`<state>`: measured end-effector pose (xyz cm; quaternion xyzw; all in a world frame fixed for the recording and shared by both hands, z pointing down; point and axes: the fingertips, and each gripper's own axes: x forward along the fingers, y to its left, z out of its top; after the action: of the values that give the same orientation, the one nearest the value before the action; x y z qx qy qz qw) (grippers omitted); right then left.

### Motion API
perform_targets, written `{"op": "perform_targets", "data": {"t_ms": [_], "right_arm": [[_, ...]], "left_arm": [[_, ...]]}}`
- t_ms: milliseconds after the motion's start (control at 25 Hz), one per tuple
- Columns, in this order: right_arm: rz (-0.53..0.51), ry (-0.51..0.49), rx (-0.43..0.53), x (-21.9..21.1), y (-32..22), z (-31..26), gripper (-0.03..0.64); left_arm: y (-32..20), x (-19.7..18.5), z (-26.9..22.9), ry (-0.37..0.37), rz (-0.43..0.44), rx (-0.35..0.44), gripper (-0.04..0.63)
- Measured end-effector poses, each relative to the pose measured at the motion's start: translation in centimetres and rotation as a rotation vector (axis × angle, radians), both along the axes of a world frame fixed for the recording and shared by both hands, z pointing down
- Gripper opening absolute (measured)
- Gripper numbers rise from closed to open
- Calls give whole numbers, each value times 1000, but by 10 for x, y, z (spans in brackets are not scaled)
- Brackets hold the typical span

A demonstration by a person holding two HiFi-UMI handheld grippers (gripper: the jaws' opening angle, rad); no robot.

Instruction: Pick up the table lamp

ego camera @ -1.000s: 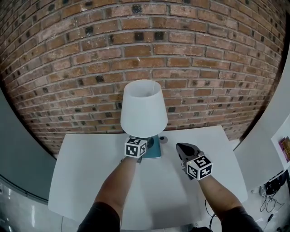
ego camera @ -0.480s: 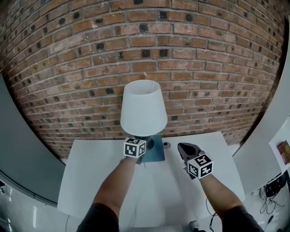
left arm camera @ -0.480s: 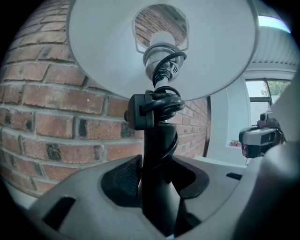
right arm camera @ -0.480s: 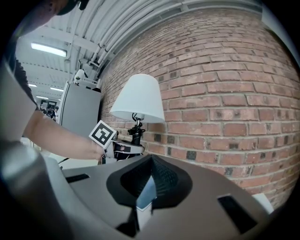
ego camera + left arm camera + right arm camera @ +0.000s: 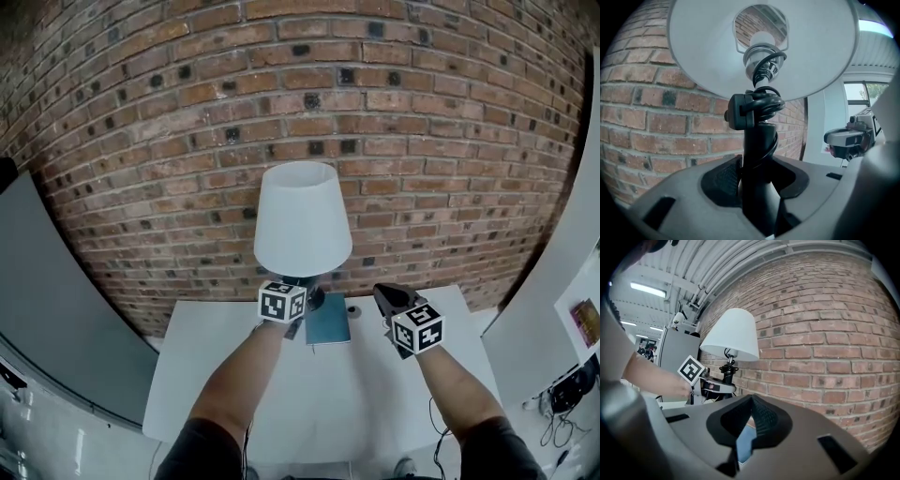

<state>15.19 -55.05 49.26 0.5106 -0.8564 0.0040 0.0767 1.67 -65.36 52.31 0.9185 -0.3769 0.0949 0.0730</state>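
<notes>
Left gripper point(image 5: 757, 183) is clamped on the stem point(image 5: 758, 145) of the table lamp point(image 5: 302, 225) (white shade point(image 5: 708, 51) at twelve o'clock); it should be lifted upright, grip kept firm.

Head camera: high up, facing forward and steeply down over both forearms onto the white counter point(image 5: 216, 375) and the brick wall point(image 5: 141, 141). Left gripper camera: hard against the lamp point(image 5: 757, 154) stem, looking up under the shade. Right gripper camera: off to the side and farther back; lamp and wall show in all three views.
</notes>
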Motion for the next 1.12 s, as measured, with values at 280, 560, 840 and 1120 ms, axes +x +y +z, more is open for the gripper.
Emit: {"op": "perform_targets", "data": {"t_ms": [280,560,840,1120], "right_arm": [[14,7,11,2,-2,-56,-8],[34,7,-6,10,-5,-105,-8],[42,43,2,7,3,-149,-8],[37,35,4,0,7,-190,-8]], "left_arm": [[17,-14,-64,13,11,2,160],[33,-36,-128,-22,20,39,160],[53,-50,-191,-6,28,60,160],[72,-64,-241,-6,33,80,160]]}}
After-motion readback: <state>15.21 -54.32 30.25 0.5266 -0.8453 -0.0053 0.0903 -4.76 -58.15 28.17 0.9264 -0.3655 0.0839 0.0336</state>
